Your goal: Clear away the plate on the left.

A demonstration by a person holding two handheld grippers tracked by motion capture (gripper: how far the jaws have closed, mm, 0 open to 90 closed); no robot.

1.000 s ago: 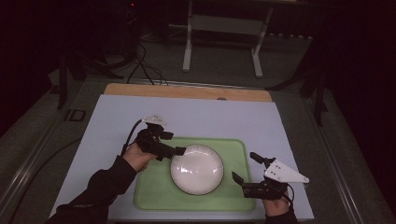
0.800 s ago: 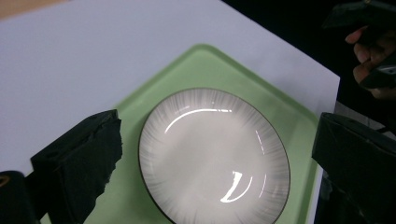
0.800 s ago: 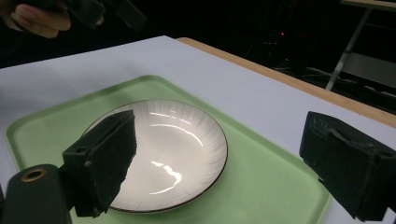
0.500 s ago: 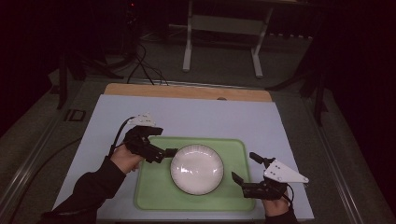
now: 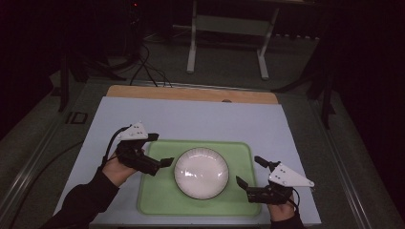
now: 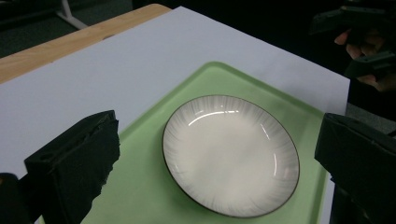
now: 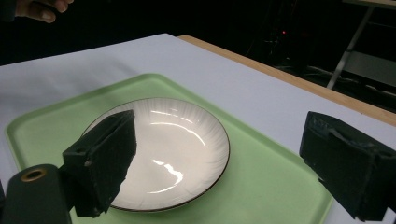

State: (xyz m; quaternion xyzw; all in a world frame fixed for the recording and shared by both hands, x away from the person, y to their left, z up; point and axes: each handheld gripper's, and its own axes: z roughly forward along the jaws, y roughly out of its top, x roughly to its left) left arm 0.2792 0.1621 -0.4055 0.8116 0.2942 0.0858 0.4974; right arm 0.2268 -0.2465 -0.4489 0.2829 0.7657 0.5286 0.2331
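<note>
On the left, our left tongs (image 5: 160, 151) hang over the white sheet (image 5: 200, 119) just beside the green tray (image 5: 157, 200), their jaws having just opened to full spread, with nothing between them. In the left gripper view the two black jaws frame the plate (image 6: 231, 154) from a little way off, touching neither it nor the tray.

The plate (image 5: 201, 172) sits in the middle of the tray, flat, right way up and bare (no food, no cutlery, only a glare of light on the glaze). The tray in turn holds nothing but the plate, and lies on the sheet that covers the bench (image 5: 191, 94), whose wooden edge shows at the far side.

On the right, our right tongs (image 5: 250, 172) rest low at the tray's right edge, jaws apart and holding nothing, pointed at the plate rim (image 7: 224, 140).

As we judge it, the risks lie in the plate's smooth glaze and shallow rim. If either pair of tongs closes on the rim from the side with too little bite, the plate could slip out or tip as it lifts. A push from one side alone would likely slide it across the slick tray. Pressing down on the rim could rock the far edge up, and the tray itself might skate on the sheet.
</note>
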